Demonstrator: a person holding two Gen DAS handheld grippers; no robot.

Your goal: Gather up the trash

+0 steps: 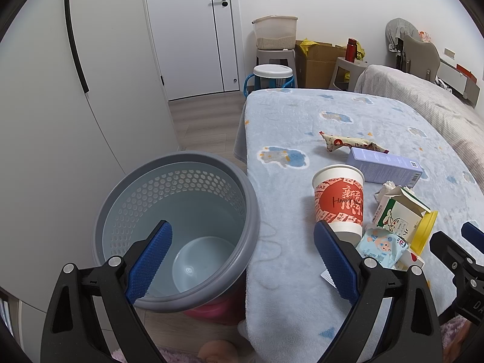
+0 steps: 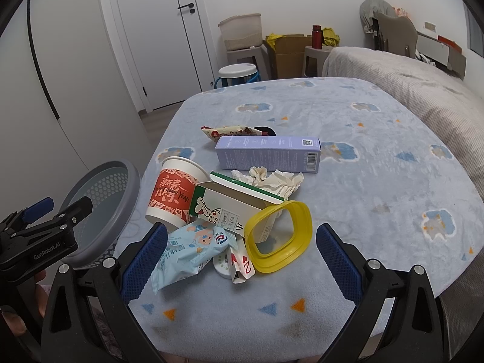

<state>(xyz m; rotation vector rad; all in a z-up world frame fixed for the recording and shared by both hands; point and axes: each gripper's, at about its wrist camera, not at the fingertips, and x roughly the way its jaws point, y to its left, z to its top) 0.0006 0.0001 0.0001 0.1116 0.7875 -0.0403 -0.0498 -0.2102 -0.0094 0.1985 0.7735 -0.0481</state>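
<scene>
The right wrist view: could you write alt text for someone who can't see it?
A pile of trash lies on a blue patterned blanket: a red-and-white paper cup, an opened carton, a yellow ring, a blue wrapper, crumpled tissue and a purple box. The open right tool frames the pile; a grey bin stands left.

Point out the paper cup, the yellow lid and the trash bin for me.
paper cup (image 2: 172, 192): right wrist view, red printed band.
yellow lid (image 2: 298, 239): right wrist view, right-hand rim.
trash bin (image 1: 254, 211): left wrist view, grey rim.
</scene>
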